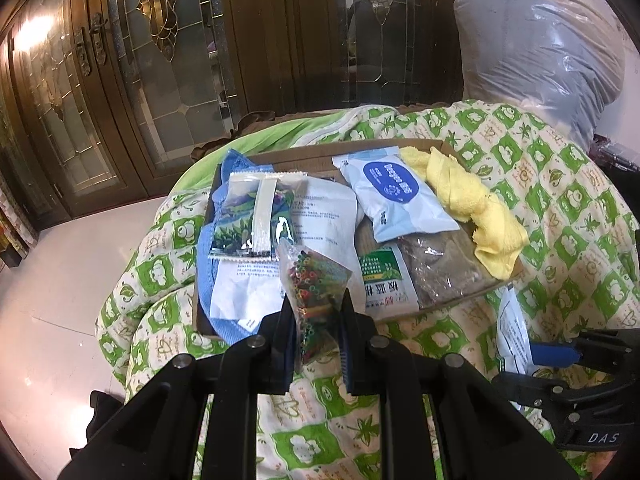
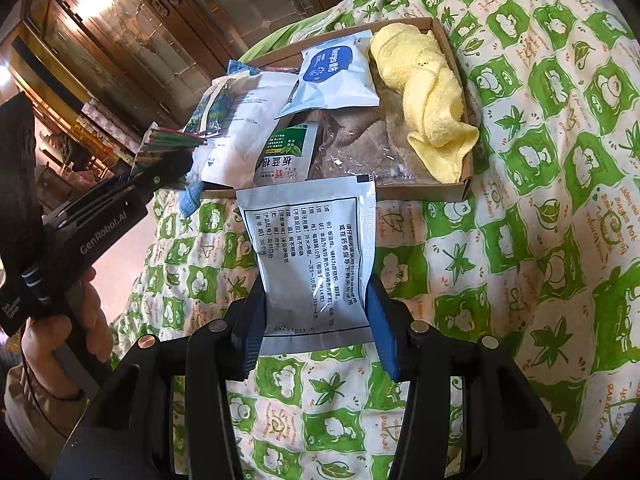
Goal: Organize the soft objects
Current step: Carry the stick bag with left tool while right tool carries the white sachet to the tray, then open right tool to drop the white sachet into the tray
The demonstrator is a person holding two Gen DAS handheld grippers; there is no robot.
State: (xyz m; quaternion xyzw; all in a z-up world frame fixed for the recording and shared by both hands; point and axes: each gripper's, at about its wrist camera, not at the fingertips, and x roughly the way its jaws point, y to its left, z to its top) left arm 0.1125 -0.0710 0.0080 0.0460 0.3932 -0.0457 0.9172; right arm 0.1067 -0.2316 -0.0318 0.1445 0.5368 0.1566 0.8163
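Left view: the left claw [image 1: 316, 320] pinches a clear bag of beads [image 1: 316, 276] above the box [image 1: 304, 156], likely to drop it in. Right view: the right claw [image 2: 316, 300] squeezes a white packet [image 2: 312, 248] near the box, waiting its turn

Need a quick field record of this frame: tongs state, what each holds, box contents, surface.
left tongs: shut on bag of coloured bands
right tongs: shut on white sachet
cardboard box: on quilt, open top
box contents: yellow towel, wipes pack, green sachet, blue cloth, other packets
surface: green-and-white quilt
held items: both outside the box, near its front edge
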